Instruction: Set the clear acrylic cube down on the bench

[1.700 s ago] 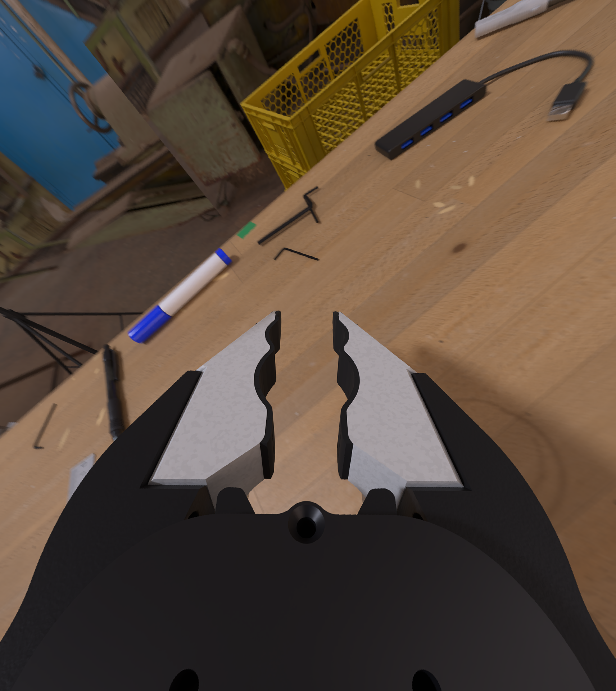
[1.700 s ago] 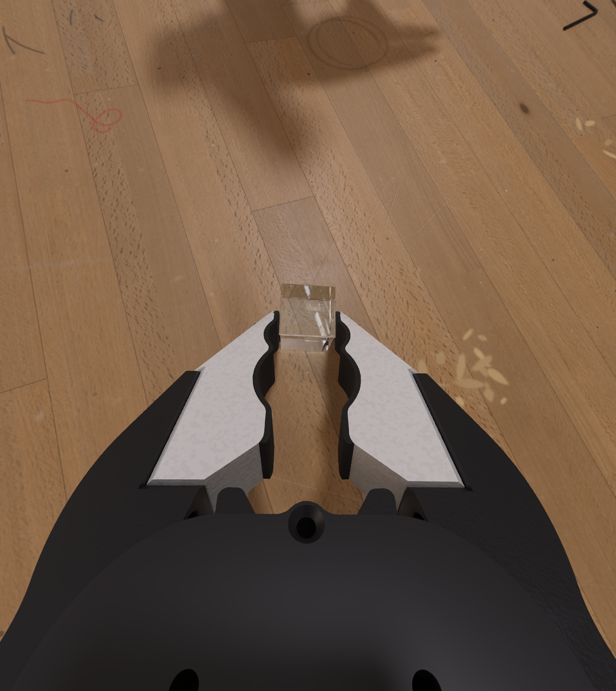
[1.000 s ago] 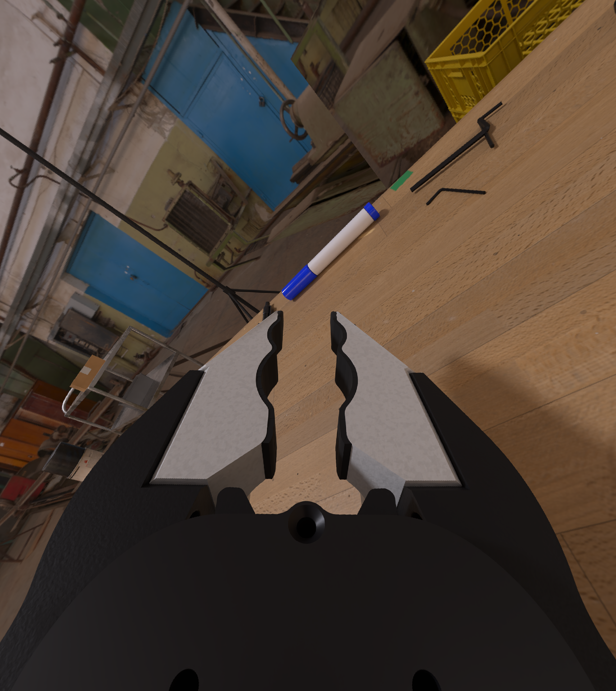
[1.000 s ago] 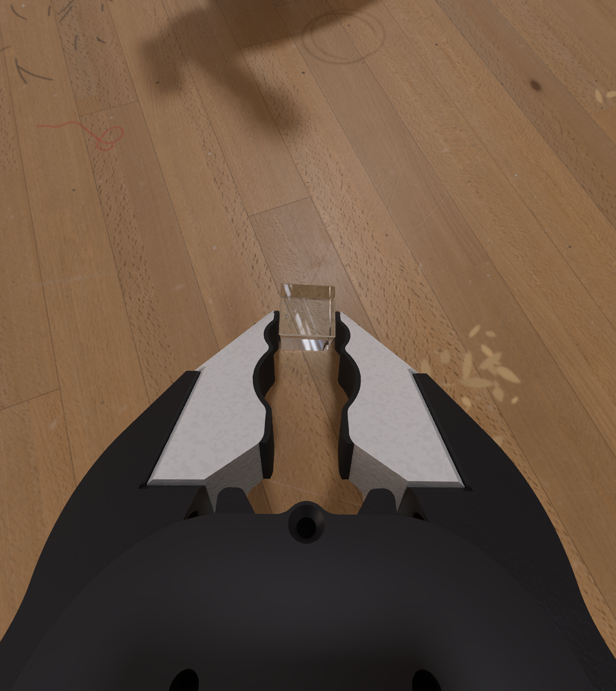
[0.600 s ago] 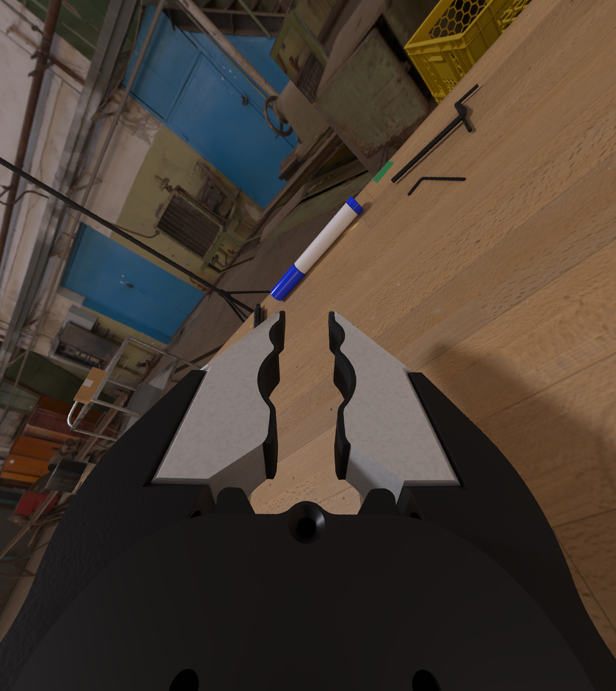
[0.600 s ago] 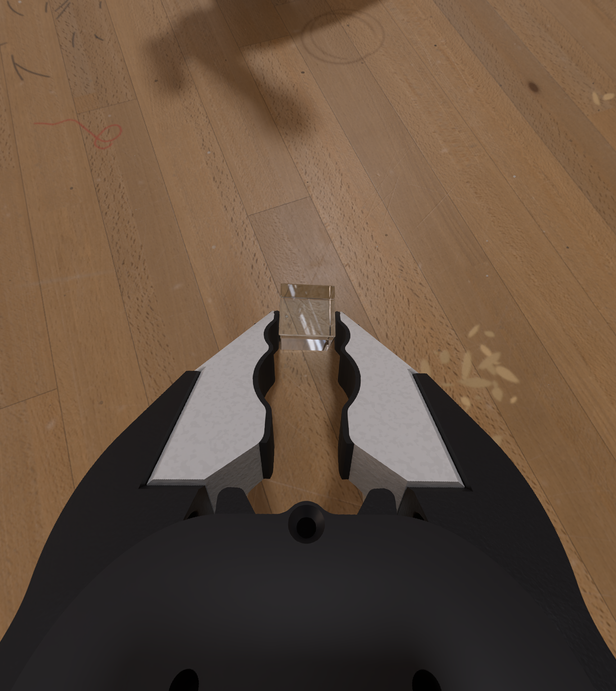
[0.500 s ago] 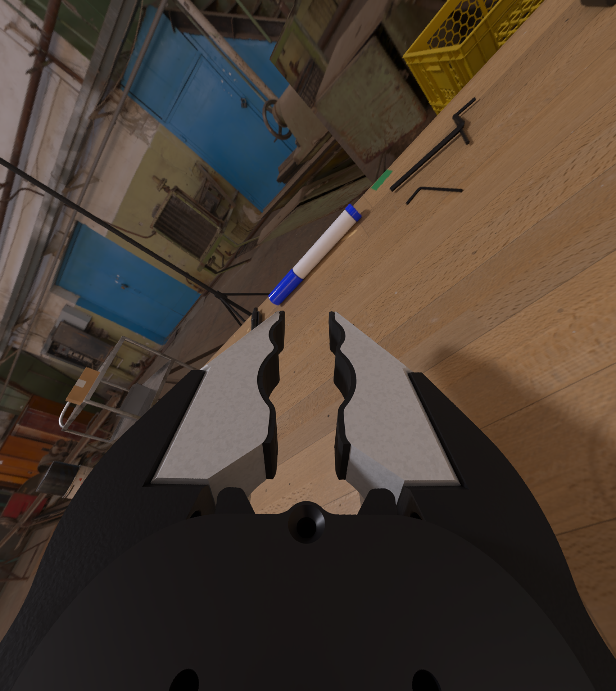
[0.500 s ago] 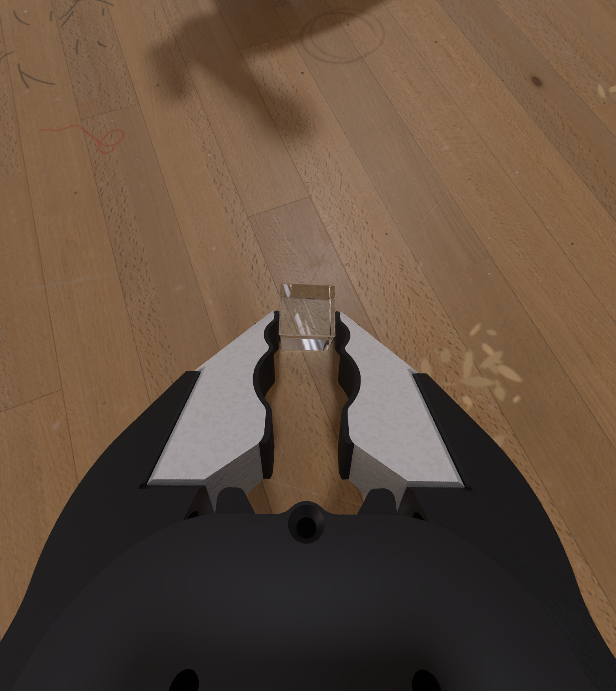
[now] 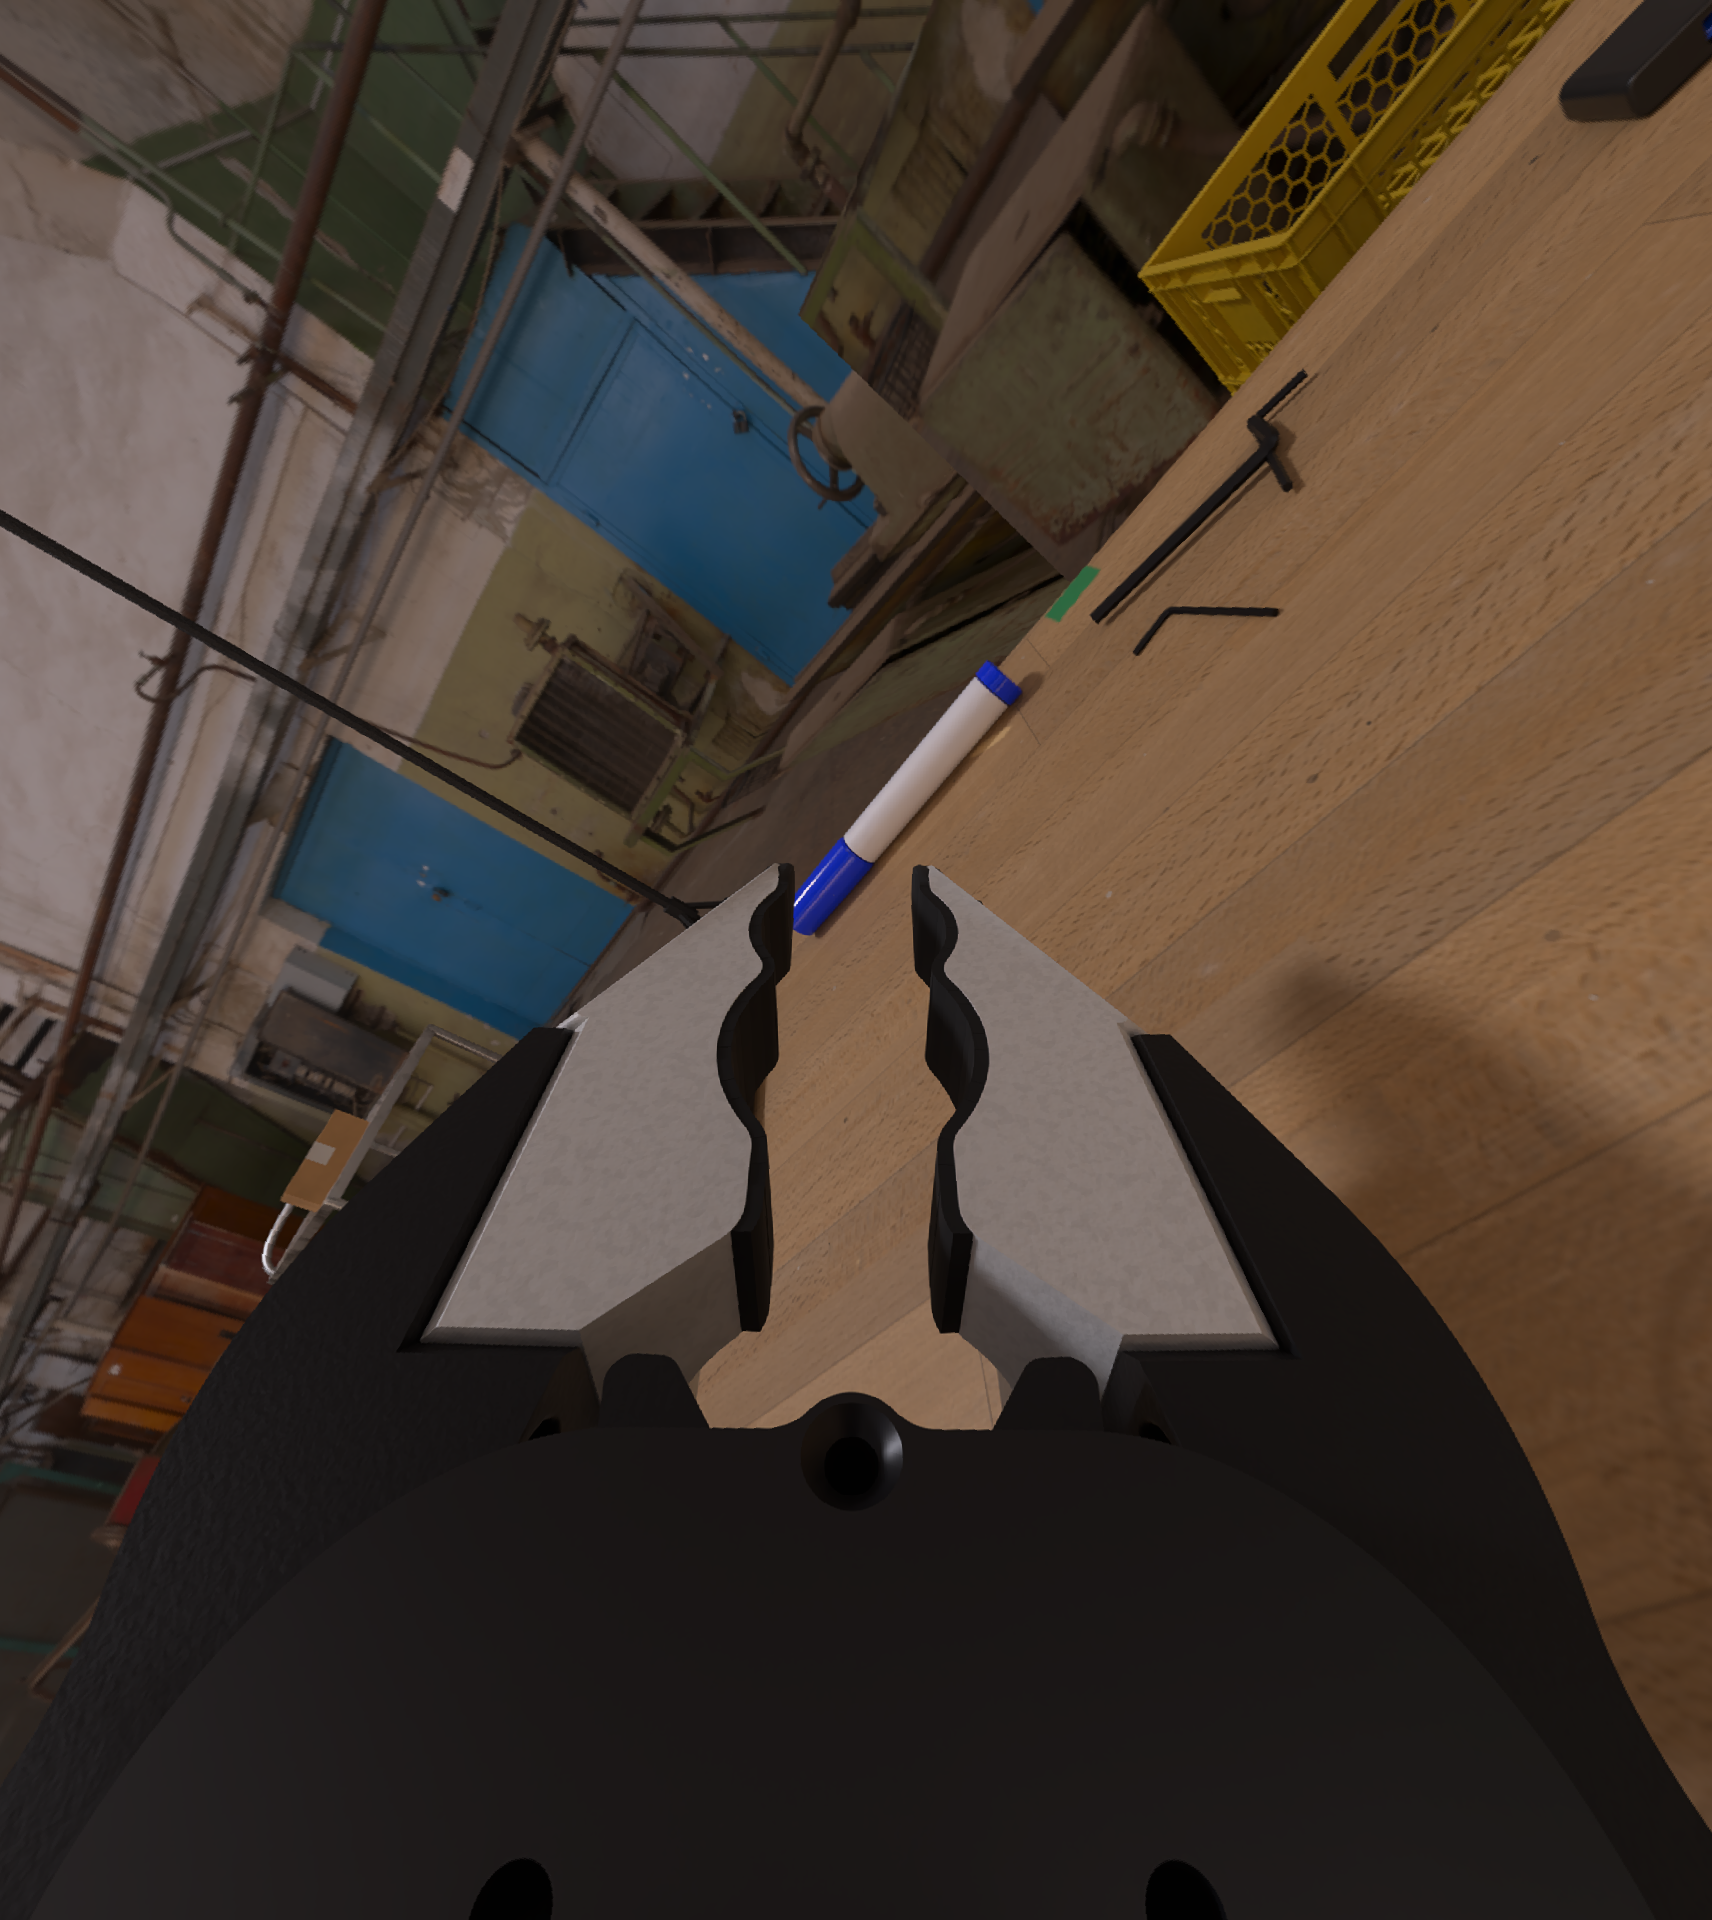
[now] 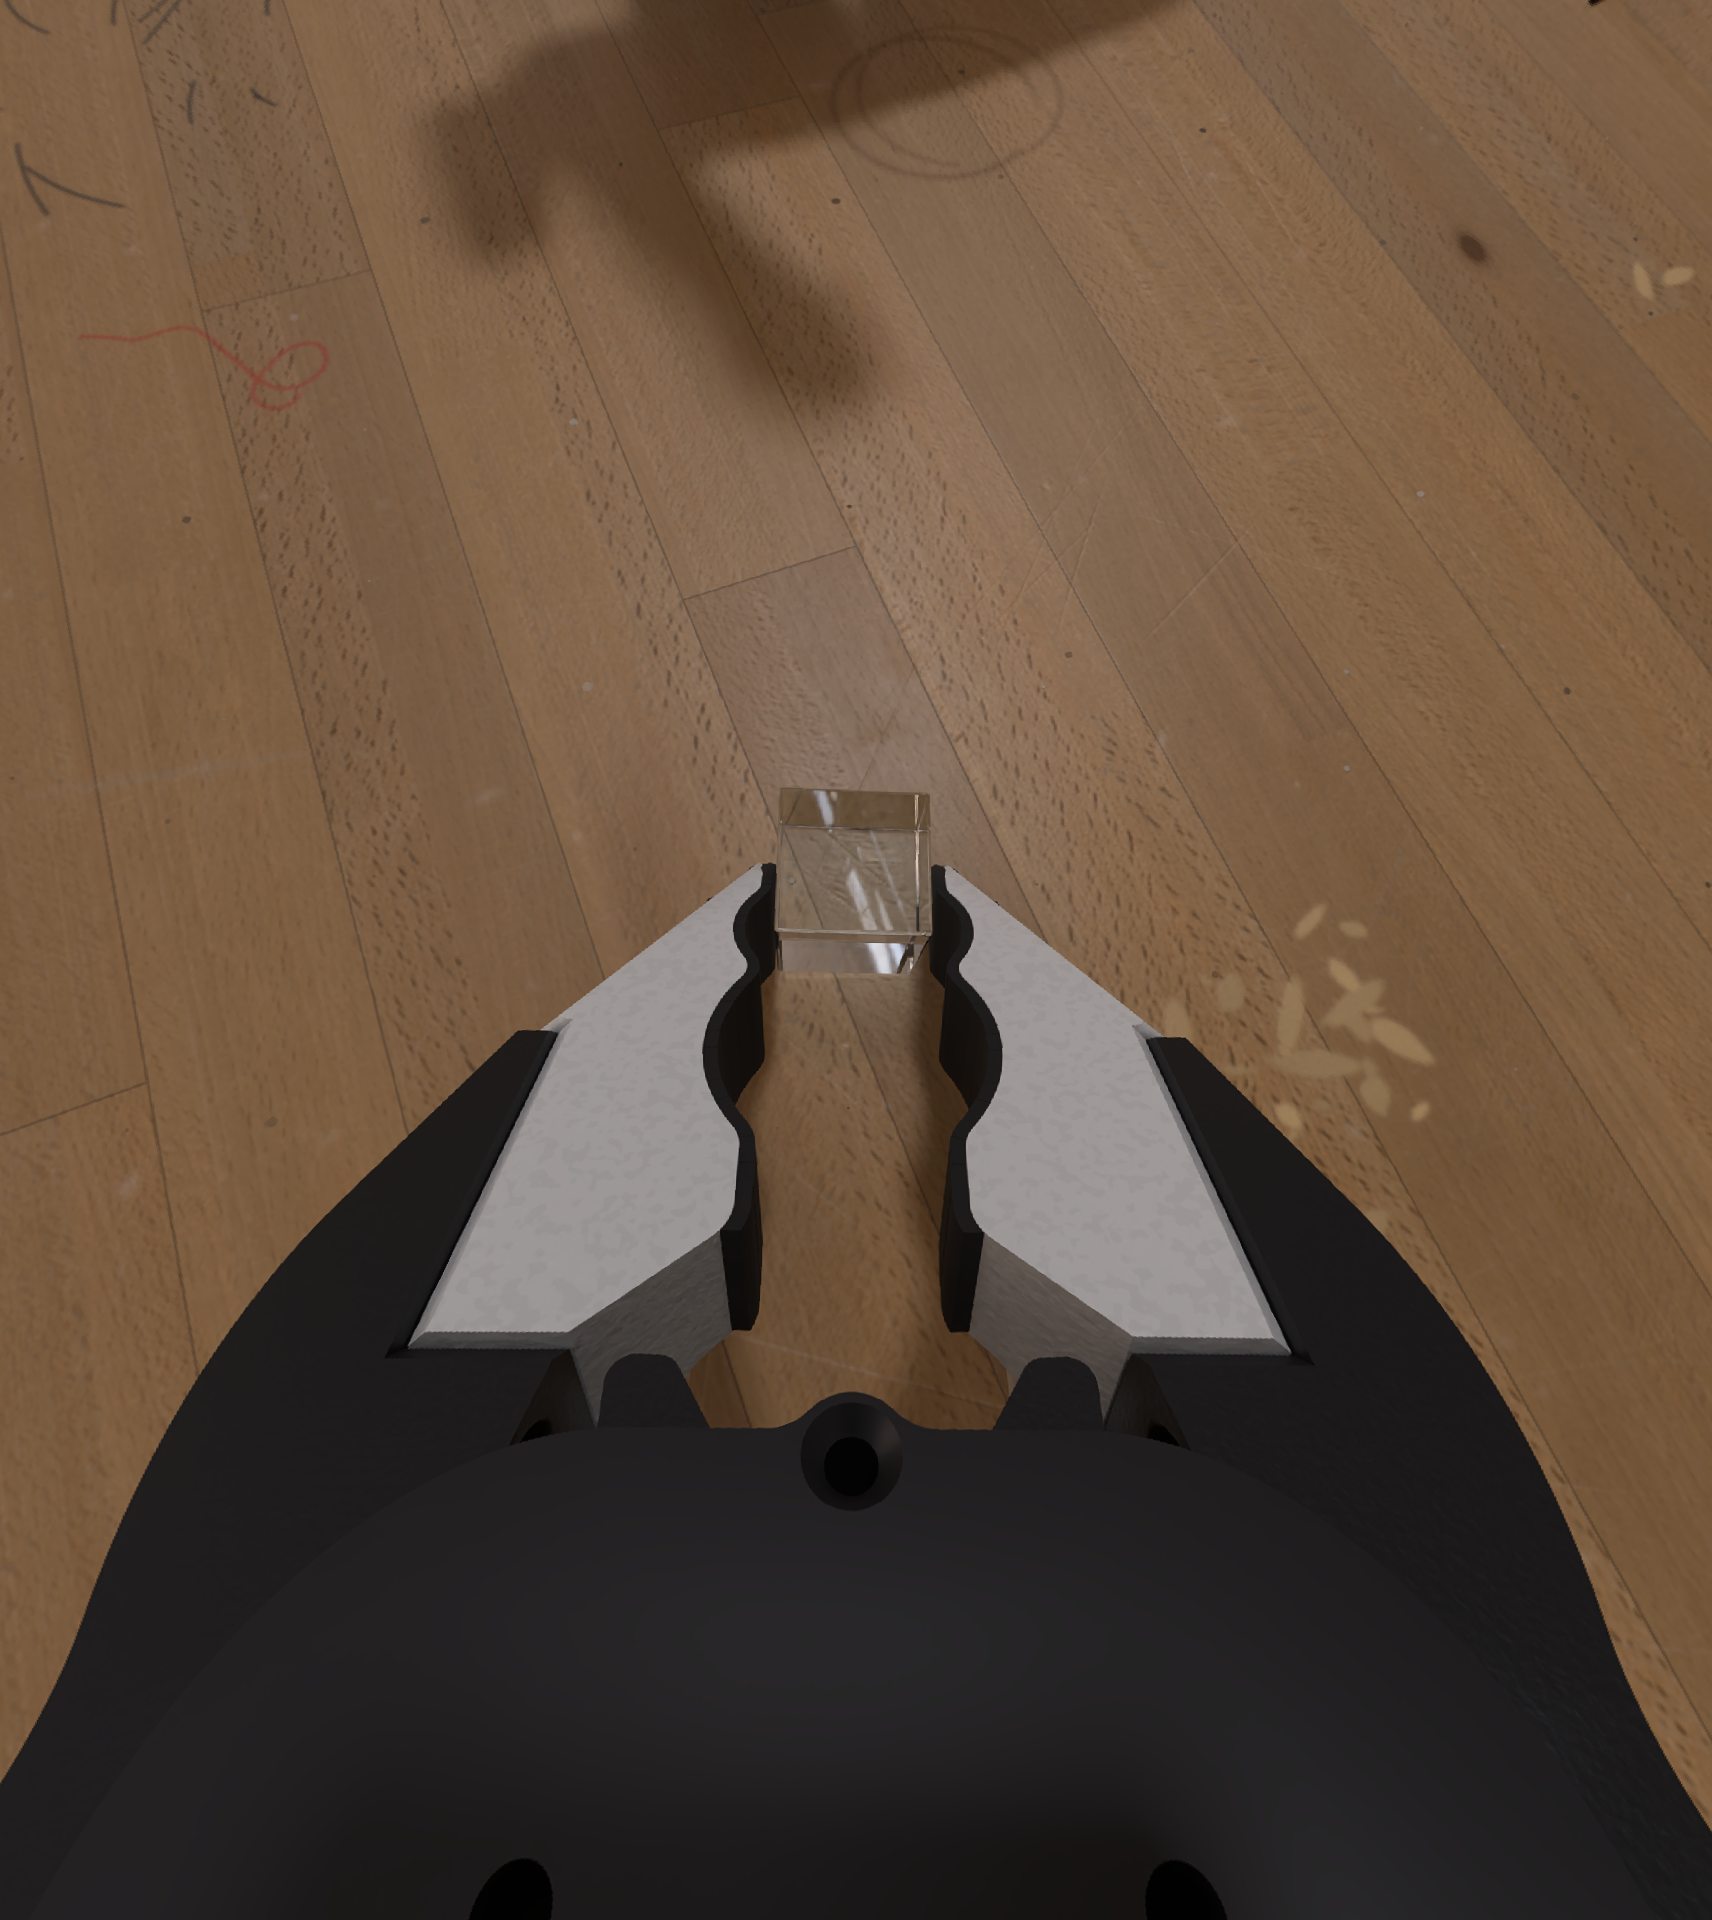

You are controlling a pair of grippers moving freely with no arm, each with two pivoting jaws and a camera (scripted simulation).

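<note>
Pinching the clear acrylic cube [image 10: 853, 881] between its very tips, my right gripper [image 10: 853, 914] has its jaws closed to the cube's width, and only the front notch of each finger touches it. The cube sits square and upright in that hold, above the worktop [image 10: 1351, 644]. I cannot tell from this view whether its bottom face is touching the wood yet or hanging just clear of it.

I judge the placing step is under way, so I would ease the gripper straight down, keep the wrist level so the bottom face meets the planks flat, and only then part the jaws slowly and evenly. With so shallow a bite, a tilt or a quick release could flick the cube sideways. Once it stands free I would back off along the finger line without brushing it.

Farther out, loose wood shavings [image 10: 1340, 1029] lie to the right of the landing spot and a red scribble [image 10: 280, 369] marks the planks well off to the left; I would keep away from the shavings.

My left gripper [image 9: 850, 894] hangs empty, jaws narrowly apart, tilted over the worktop edge. Beyond it lie a blue-capped marker [image 9: 909, 795], two black hex keys [image 9: 1195, 509] and a yellow crate [image 9: 1340, 177].
</note>
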